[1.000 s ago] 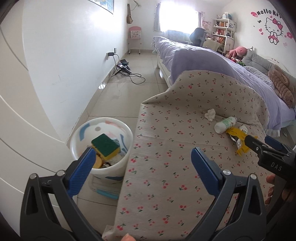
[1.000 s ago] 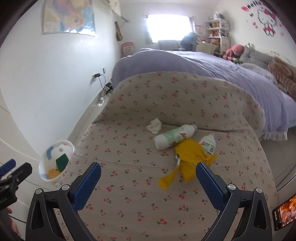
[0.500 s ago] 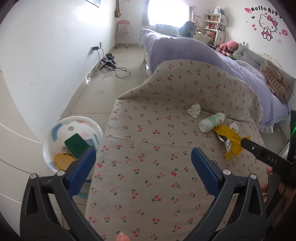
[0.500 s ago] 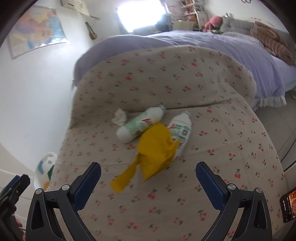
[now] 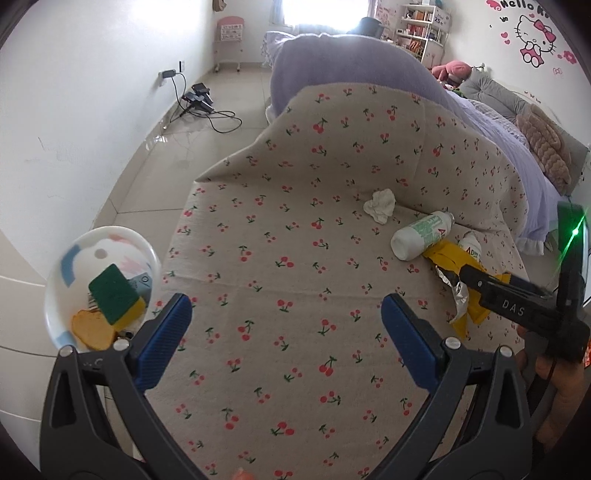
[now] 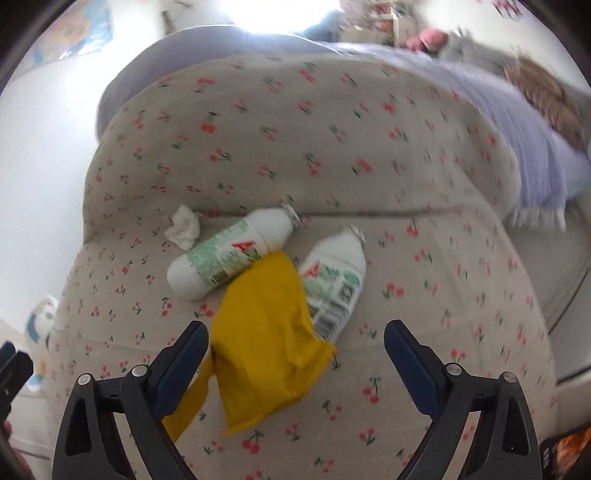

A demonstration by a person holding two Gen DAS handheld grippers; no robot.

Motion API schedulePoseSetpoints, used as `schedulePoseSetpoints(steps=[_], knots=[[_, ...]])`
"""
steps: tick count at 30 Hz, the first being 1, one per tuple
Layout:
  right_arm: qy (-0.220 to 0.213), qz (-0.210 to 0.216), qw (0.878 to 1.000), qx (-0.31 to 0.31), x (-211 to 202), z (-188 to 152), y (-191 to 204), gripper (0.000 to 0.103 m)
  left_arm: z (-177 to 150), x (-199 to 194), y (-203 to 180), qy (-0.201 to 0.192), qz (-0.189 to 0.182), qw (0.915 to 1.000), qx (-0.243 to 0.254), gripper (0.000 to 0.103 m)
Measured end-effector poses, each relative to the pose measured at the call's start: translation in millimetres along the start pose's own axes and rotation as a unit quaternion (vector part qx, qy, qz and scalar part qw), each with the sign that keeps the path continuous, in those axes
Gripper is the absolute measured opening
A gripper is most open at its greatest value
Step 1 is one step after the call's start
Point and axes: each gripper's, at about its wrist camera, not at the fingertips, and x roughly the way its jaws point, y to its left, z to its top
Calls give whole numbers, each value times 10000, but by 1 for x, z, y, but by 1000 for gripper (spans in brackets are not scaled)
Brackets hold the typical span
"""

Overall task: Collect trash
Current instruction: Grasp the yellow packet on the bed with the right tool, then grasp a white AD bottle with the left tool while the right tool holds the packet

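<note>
On a cherry-print cloth, a crumpled yellow wrapper lies lengthwise between the right gripper's wide, slowly closing jaws, untouched, with two white bottles just beyond; the left gripper, jaws apart and empty, hangs farther away.

This is a bedroom in a home, likely a child's. Ahead of the fingers, past a cherry-print cloth, lies a bed under a lilac cover, with a plush brown cushion and a pink soft toy far to the right. A cartoon cat sticker decorates the wall beyond. Straight ahead, a bright window and a stocked shelf close the room. Left of the fingers, the tiled floor carries chargers plugged into a wall socket, with a small pink chair farther off.
</note>
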Motion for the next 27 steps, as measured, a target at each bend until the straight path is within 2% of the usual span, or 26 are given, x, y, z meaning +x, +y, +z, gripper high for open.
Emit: schedulePoseSetpoints(steps=[3, 5, 9, 14, 19, 23, 27], knots=[[-27, -104, 9990, -439, 2, 4, 14, 91, 2, 2, 0, 32, -34, 10000, -36, 102], [50, -122, 9980, -611, 8, 5, 20, 80, 3, 2, 0, 28, -49, 10000, -24, 102], [297, -86, 9960, -836, 21, 1, 25, 67, 2, 2, 0, 44, -49, 10000, 56, 102], [303, -261, 9926, -1143, 24, -4, 29, 44, 0, 4, 0, 113, -87, 9999, 96, 102], [222, 10, 9955, -920, 10, -4, 18, 34, 1, 7, -5, 162, -204, 9995, 164, 102], [278, 560, 9970, -460, -6, -5, 1, 32, 6, 12, -17, 188, -294, 9988, 333, 102], [309, 839, 9960, -72, -17, -2, -18, 30, 15, 19, -37, 183, -396, 9971, 617, 98]])
